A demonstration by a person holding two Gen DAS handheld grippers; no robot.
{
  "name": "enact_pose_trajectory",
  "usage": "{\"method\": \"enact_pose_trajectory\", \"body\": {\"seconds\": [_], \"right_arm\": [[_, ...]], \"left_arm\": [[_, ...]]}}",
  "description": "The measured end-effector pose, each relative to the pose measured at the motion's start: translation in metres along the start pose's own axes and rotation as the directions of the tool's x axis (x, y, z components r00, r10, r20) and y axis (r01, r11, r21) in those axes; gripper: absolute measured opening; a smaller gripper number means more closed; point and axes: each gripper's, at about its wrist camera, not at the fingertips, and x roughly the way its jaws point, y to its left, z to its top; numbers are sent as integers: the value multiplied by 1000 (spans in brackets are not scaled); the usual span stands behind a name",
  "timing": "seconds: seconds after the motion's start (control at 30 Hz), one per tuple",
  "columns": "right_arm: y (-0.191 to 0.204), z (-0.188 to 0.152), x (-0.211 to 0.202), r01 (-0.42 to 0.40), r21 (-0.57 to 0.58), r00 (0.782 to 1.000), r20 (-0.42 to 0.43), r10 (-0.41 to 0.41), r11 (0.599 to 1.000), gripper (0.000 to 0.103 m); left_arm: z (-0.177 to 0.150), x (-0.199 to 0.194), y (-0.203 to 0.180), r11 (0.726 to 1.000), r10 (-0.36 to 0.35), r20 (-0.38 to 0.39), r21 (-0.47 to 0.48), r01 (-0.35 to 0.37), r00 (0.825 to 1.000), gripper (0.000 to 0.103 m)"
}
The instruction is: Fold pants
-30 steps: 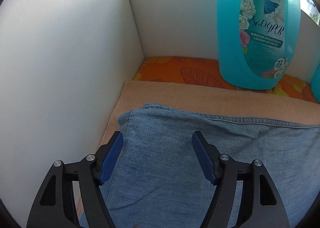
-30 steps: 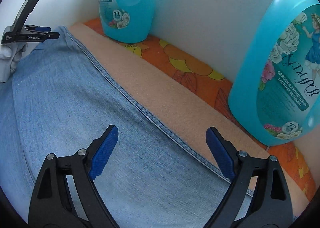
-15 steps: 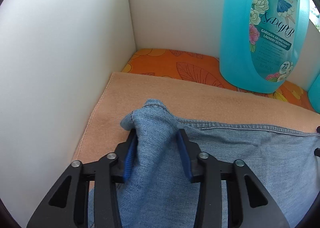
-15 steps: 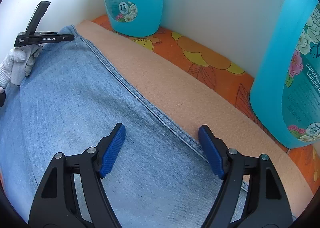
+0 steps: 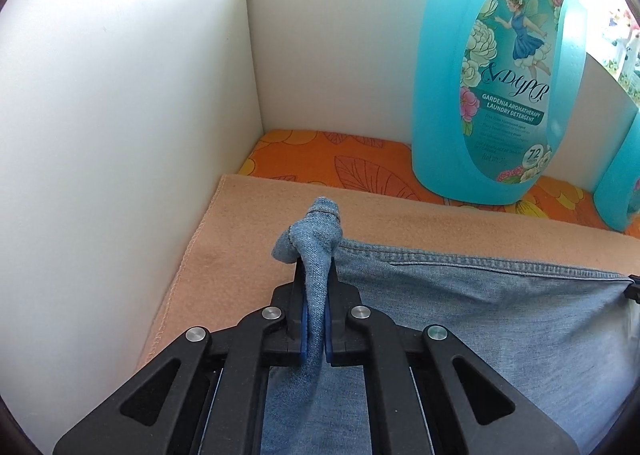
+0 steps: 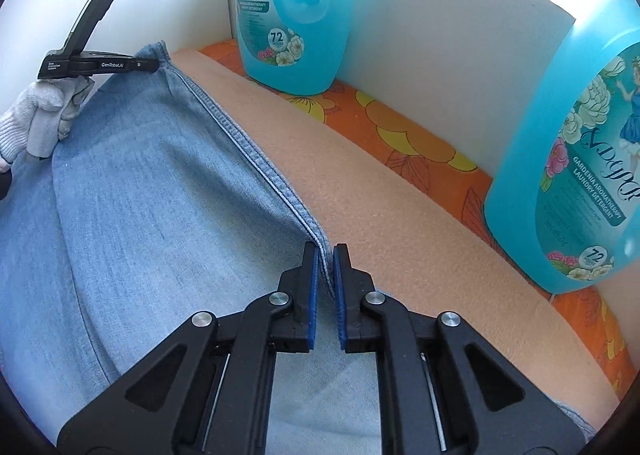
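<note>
Both claws have just closed on the pants (image 5: 460, 319) lying on the towel (image 5: 248, 231), left claw (image 5: 316, 319) bunching a corner, right claw (image 6: 326, 291) barely nipping the hem, which may slip out when lifted.

Faded light-blue denim pants (image 5: 460, 315) with paler stitched seam, peach towel (image 5: 248, 239), orange cloth (image 5: 328, 159) with yellow flowers and outlined leaves, turquoise bottle (image 5: 448, 95) with floral fairy label, black tongs (image 6: 326, 267) with blue pads (image 6: 313, 295), white glove (image 6: 36, 119)
</note>
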Motion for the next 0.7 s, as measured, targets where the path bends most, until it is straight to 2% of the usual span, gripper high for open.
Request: {"method": "enact_pose_trajectory", "body": {"seconds": [0.33, 0.5, 0.7], "right_arm": [[25, -4, -65, 39, -12, 995, 94, -38, 999, 7], [48, -18, -106, 52, -49, 988, 145, -44, 997, 7], [69, -38, -141, 47, -62, 986, 164, -37, 997, 7]], "left_arm": [[2, -71, 9, 998, -55, 124, -7, 57, 991, 4], [-12, -108, 18, 997, -77, 173, -5, 79, 982, 4], [-40, -150, 23, 996, -89, 218, 6, 90, 972, 4]]}}
